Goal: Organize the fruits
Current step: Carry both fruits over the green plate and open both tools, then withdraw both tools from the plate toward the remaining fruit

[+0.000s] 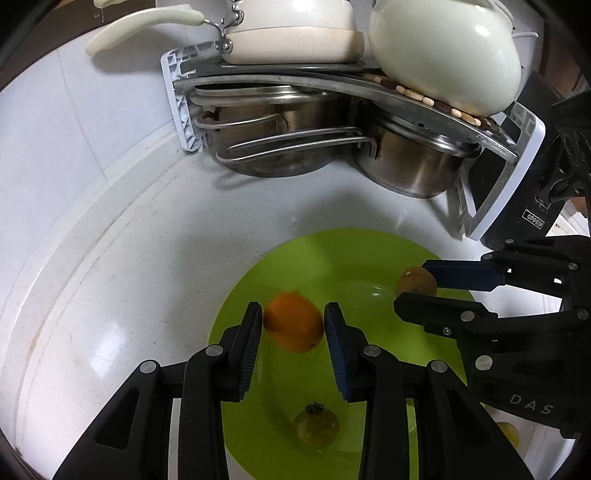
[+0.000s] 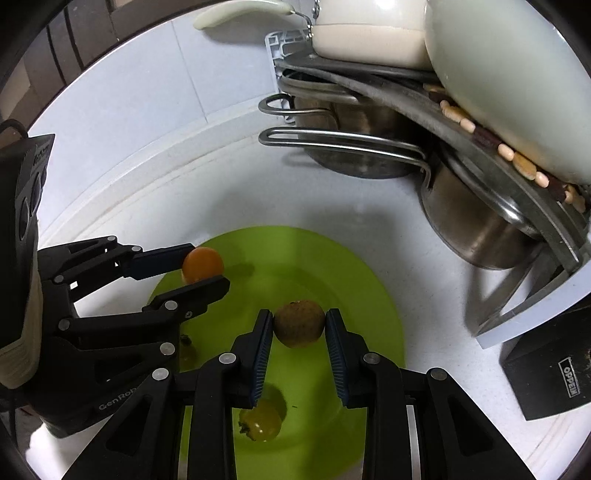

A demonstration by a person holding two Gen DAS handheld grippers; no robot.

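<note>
My left gripper (image 1: 293, 319) is shut on an orange (image 1: 293, 322) and holds it above a lime-green plate (image 1: 332, 251). My right gripper (image 2: 299, 323) is shut on a brown kiwi (image 2: 299, 323) above the same plate (image 2: 362, 280). Each gripper also shows in the other view: the right one (image 1: 415, 282) with the kiwi (image 1: 415, 282) at the right, the left one (image 2: 203, 266) with the orange (image 2: 203, 265) at the left. A yellow-green persimmon-like fruit (image 1: 316, 424) lies on the plate below the grippers; it also shows in the right wrist view (image 2: 260, 422).
A metal rack (image 1: 332, 79) with steel pots (image 1: 410, 166) beneath and a cream pan (image 1: 291, 33) and white kettle (image 1: 447, 55) on top stands at the back. A black box (image 2: 550, 365) stands at the right. Another yellow fruit (image 1: 511, 434) lies right of the plate.
</note>
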